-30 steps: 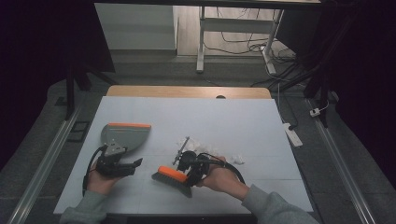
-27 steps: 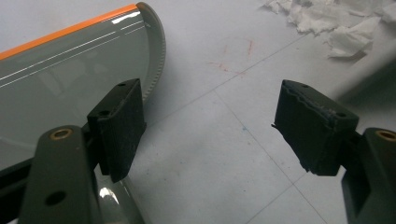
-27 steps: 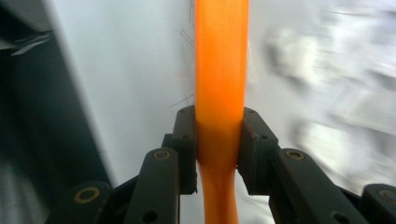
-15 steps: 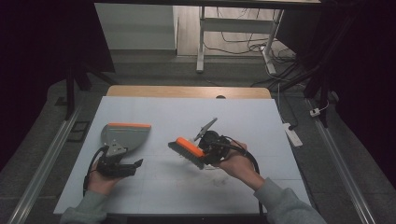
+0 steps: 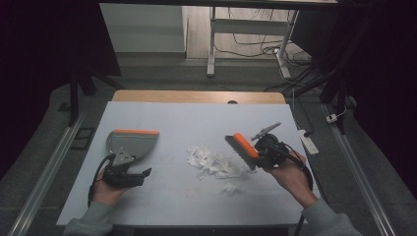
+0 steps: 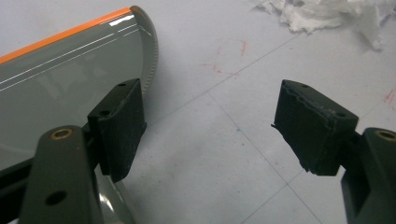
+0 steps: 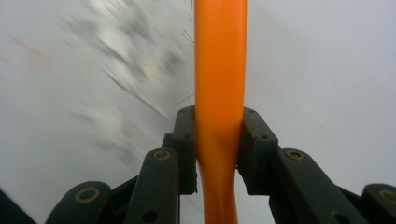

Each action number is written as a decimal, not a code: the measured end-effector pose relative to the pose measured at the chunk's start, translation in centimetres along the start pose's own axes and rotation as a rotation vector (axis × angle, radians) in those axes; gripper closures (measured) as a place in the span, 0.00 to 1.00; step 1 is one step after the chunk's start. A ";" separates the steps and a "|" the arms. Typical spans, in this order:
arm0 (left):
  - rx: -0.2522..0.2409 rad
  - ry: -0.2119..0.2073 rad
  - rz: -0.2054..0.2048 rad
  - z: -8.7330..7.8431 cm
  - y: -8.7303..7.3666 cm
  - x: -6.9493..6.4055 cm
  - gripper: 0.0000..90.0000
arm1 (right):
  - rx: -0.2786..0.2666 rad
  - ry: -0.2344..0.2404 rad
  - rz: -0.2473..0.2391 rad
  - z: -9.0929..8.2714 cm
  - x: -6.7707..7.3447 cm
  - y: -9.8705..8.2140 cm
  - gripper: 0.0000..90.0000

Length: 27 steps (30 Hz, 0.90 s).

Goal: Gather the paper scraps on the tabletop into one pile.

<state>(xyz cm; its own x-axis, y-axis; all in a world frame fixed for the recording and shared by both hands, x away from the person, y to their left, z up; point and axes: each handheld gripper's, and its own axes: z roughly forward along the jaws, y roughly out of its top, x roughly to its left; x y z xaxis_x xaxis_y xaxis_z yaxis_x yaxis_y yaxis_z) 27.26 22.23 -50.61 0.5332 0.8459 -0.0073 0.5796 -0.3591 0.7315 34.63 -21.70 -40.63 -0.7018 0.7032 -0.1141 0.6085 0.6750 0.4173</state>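
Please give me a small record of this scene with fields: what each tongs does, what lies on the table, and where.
left tongs: open, beside the grey dustpan, holding nothing
right tongs: shut on the orange brush
brush position: at the right edge of the paper scraps
scraps: a white pile in the table's middle, between dustpan and brush
dustpan: flat on the table, left side

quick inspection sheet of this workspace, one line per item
surface: pale blue table top, faint red marks
job's things: orange-handled brush; grey dustpan with orange edge; torn white paper scraps mid-table
clutter: nothing seen
grippers: left gripper open, one jaw over the dustpan; right gripper shut on the brush handle
cables: black cable trailing from the left gripper; floor cables beyond the table
surroundings: white desk leg, dark room
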 end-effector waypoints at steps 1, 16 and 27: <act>0.001 -0.002 0.005 0.1 0.0 -0.1 0.28 | 0.019 -0.014 0.014 0.1 -0.5 -0.6 0.79; 0.003 -0.001 0.011 0.1 0.2 -0.4 0.28 | 0.136 0.005 0.100 2.9 -1.5 -2.4 0.79; 0.005 -0.001 0.008 0.1 0.2 -0.3 0.28 | 0.146 0.029 0.050 5.6 0.8 2.5 0.79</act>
<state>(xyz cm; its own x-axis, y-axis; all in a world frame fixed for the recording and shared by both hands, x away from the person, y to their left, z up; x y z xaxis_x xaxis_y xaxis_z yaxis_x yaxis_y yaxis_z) 27.25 21.85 -50.57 0.5385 0.8426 -0.0017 0.5782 -0.3681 0.7282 37.69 -18.19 -44.69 -0.6786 0.7312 -0.0697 0.6887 0.6664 0.2858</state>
